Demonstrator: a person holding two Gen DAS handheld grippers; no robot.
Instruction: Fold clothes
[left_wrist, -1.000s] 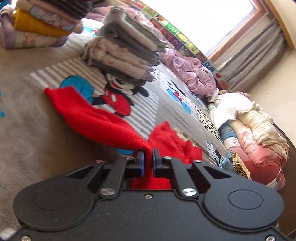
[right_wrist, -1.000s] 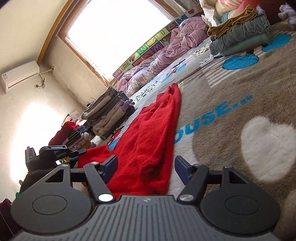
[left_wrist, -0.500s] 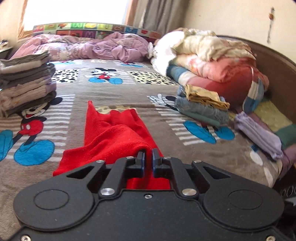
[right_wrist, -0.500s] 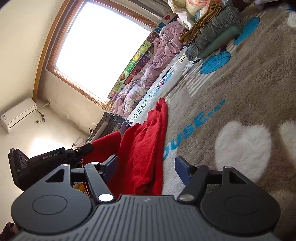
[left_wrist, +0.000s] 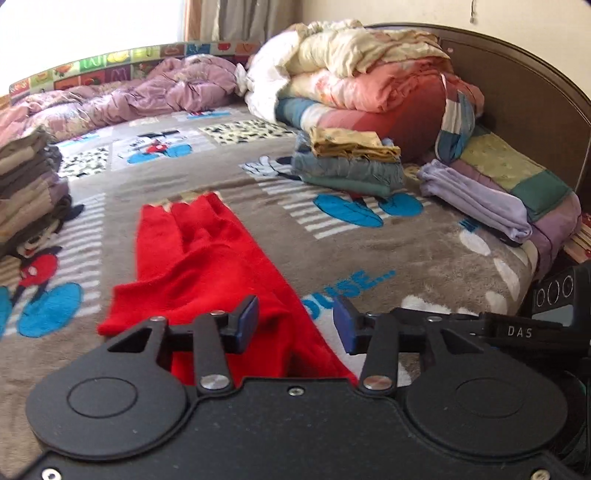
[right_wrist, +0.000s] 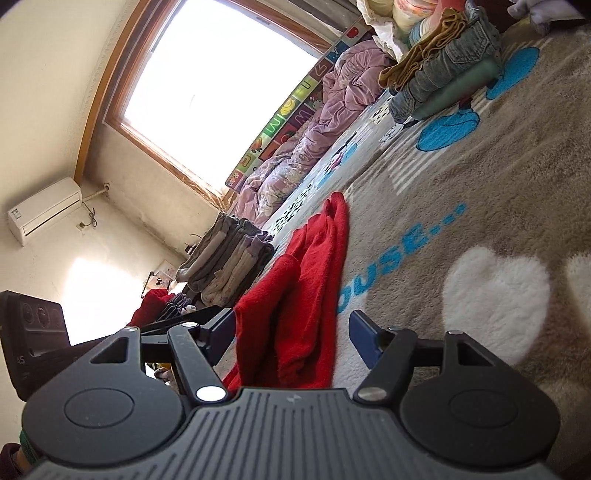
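The left gripper (left_wrist: 295, 323), pinched shut a second ago, is opening and drops the red garment (left_wrist: 207, 258) at twelve o'clock, folded lengthwise; right gripper (right_wrist: 291, 328) stays spread.

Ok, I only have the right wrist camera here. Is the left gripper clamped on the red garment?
Observer: No. The left gripper is opening; the red garment lies between its fingers, but the pads are not pressing on it.
Operator: And what is at the headboard end of the bed? It is cut off for me.
Observer: A folded lilac cloth lies against a patchwork quilt, in front of the dark wooden headboard.
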